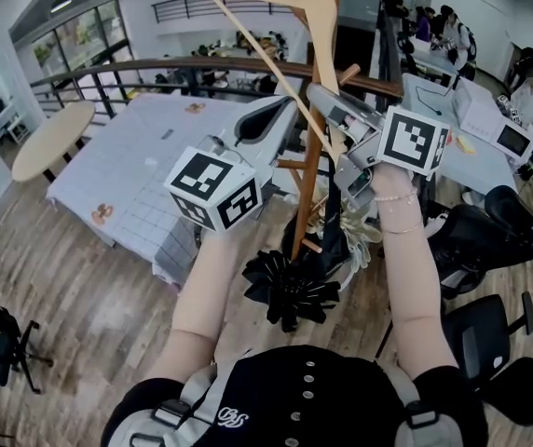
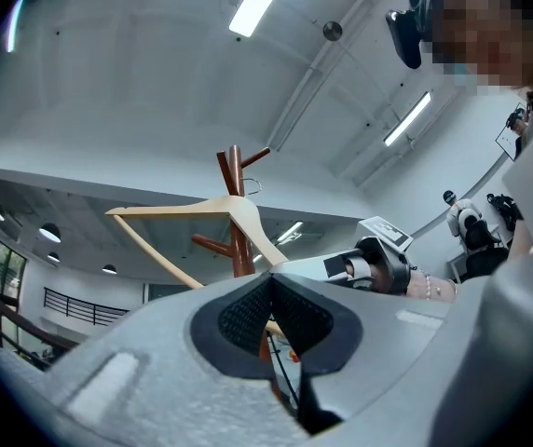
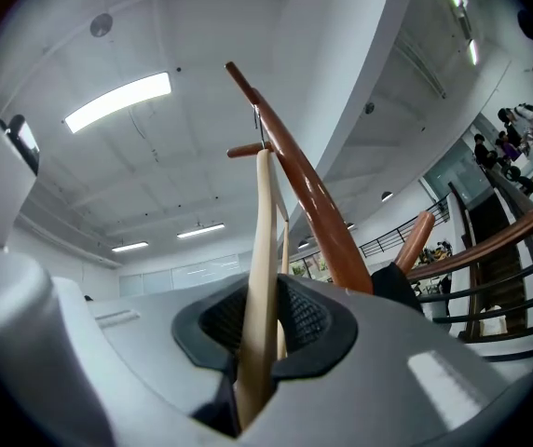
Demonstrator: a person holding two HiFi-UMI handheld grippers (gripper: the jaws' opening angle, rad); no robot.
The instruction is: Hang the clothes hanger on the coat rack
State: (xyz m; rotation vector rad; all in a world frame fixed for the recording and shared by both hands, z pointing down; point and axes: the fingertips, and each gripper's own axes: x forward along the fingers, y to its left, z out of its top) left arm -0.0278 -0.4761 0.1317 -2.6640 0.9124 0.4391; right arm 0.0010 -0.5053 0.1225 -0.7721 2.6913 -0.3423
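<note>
The pale wooden hanger (image 1: 290,3) is held high against the brown coat rack (image 1: 311,170). My right gripper (image 1: 321,93) is shut on the hanger's sloping arm, and that arm (image 3: 259,277) runs up between its pads. My left gripper (image 1: 290,108) sits just left of the pole. Its jaws are closed, and the hanger's lower bar (image 2: 155,254) passes between them. The metal hook (image 2: 248,186) is beside the rack's top (image 2: 233,168), close to a short peg (image 3: 243,150). Whether the hook rests on a peg I cannot tell.
More pegs (image 1: 346,74) stick out of the pole. A black fan-like object (image 1: 290,287) lies at the rack's foot. A white table (image 1: 145,156) and a round wooden table (image 1: 52,138) stand to the left, black office chairs (image 1: 490,240) to the right. A railing (image 1: 201,63) runs behind.
</note>
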